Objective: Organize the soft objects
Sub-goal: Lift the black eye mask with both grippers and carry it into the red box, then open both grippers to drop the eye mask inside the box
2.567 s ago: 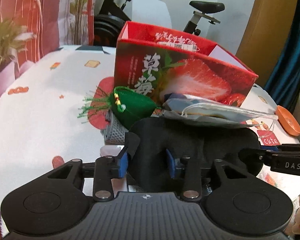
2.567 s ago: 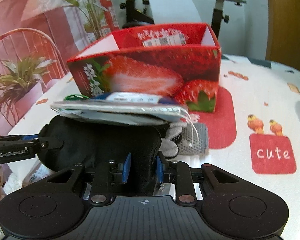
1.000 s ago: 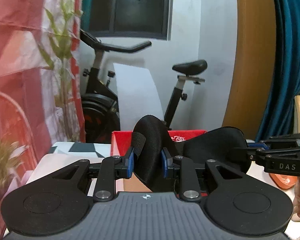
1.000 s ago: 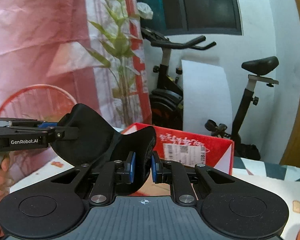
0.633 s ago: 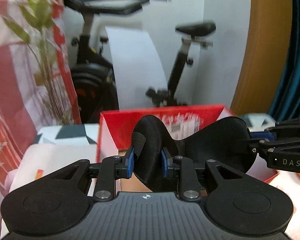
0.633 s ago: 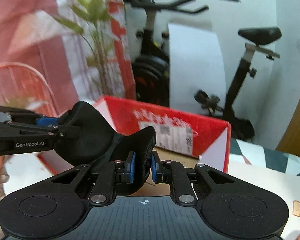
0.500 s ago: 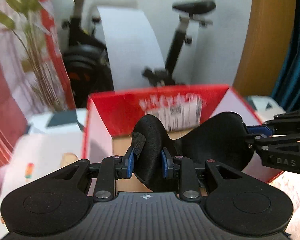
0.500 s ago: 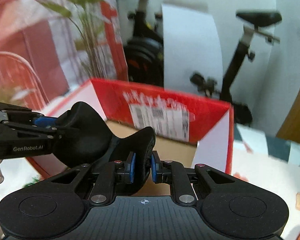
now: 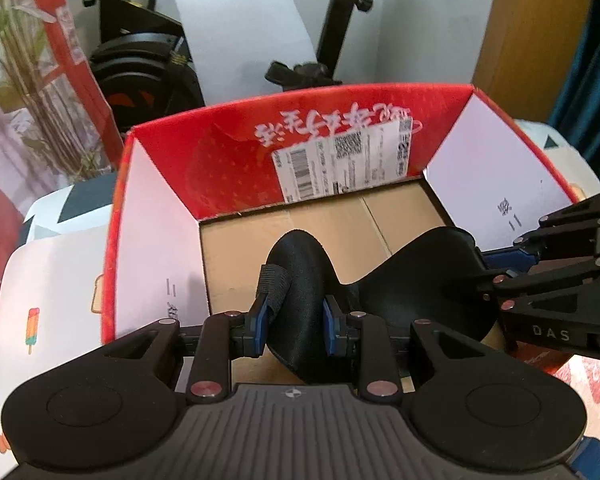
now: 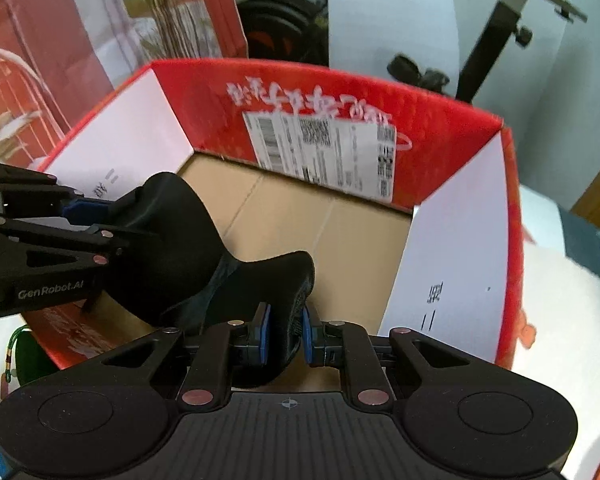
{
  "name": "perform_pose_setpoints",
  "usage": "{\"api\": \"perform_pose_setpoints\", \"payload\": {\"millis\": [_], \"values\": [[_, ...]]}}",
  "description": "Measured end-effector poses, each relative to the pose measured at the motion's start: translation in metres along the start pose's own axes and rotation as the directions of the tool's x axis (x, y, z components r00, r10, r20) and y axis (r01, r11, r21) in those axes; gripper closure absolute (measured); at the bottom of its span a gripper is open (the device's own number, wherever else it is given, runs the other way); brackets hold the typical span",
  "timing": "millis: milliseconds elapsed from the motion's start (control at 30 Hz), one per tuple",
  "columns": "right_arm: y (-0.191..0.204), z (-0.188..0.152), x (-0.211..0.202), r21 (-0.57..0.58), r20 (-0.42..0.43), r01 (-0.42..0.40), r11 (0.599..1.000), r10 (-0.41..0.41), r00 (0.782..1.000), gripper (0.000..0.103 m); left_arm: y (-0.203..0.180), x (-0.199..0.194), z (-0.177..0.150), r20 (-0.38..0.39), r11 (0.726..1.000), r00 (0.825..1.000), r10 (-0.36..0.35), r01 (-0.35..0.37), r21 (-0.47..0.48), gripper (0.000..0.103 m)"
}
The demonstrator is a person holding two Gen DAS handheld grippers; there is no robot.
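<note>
Both grippers hold one black eye mask [image 9: 300,280] between them, stretched over the open red box [image 9: 228,160]. Left gripper [image 9: 294,320] is clenched on one lobe of the mask, the blue pads pressing the fabric at lower centre of the left wrist view; right gripper [image 10: 284,334] is clenched on the other lobe at lower centre of the right wrist view. Each gripper also shows in the other's view: the right one at the right edge of the left view, the left one at the left edge of the right view. Change: 2.6 s ago the mask lay low on the table in front of the box, beside a green pouch and a flat packet; by 1.0 s ago it was lifted high, with only the box rim showing under it; over the last half second both views have tilted down and moved forward, so the cardboard floor [image 9: 340,216] now fills mid-frame behind the mask. Judgement: the carry is essentially finished and the mask hangs above the box interior, not yet touching the floor as far as can be told. Box appears to hold nothing else; a shipping label [image 9: 344,160] sits on the far inner wall. Green pouch [image 10: 20,356] remains outside, at the lower left of the right view. Next step is likely lowering and letting go with both sides; the limp fabric may snag on a pad if one releases late.
</note>
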State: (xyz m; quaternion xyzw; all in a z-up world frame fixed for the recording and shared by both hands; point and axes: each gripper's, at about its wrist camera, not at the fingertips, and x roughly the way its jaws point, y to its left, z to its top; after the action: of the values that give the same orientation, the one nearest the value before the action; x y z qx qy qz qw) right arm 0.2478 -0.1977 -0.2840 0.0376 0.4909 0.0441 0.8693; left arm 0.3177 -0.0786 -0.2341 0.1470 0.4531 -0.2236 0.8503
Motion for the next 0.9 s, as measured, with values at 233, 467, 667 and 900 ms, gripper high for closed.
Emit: {"api": "perform_pose_setpoints", "payload": {"millis": [233, 467, 667, 900], "values": [[-0.006, 0.008, 0.014, 0.024, -0.083, 0.000, 1.000, 0.002, 0.997, 0.088, -0.003, 0.010, 0.007, -0.030, 0.999, 0.999, -0.017, 0.018, 0.031, 0.074], [-0.002, 0.008, 0.020, 0.007, -0.128, 0.046, 0.999, -0.044, 0.991, 0.082, -0.002, 0.013, 0.009, -0.057, 0.998, 0.998, 0.000, 0.003, 0.066, 0.062], [-0.002, 0.008, 0.008, 0.001, -0.092, 0.074, 0.997, -0.073, 0.993, 0.066, 0.003, -0.006, 0.012, -0.019, 0.996, 1.000, -0.016, 0.018, 0.082, 0.039], [0.003, 0.004, -0.034, 0.009, 0.055, 0.055, 0.998, -0.056, 0.997, 0.037, 0.017, -0.046, 0.008, 0.099, 0.998, 0.993, -0.056, 0.057, -0.007, 0.033]]}}
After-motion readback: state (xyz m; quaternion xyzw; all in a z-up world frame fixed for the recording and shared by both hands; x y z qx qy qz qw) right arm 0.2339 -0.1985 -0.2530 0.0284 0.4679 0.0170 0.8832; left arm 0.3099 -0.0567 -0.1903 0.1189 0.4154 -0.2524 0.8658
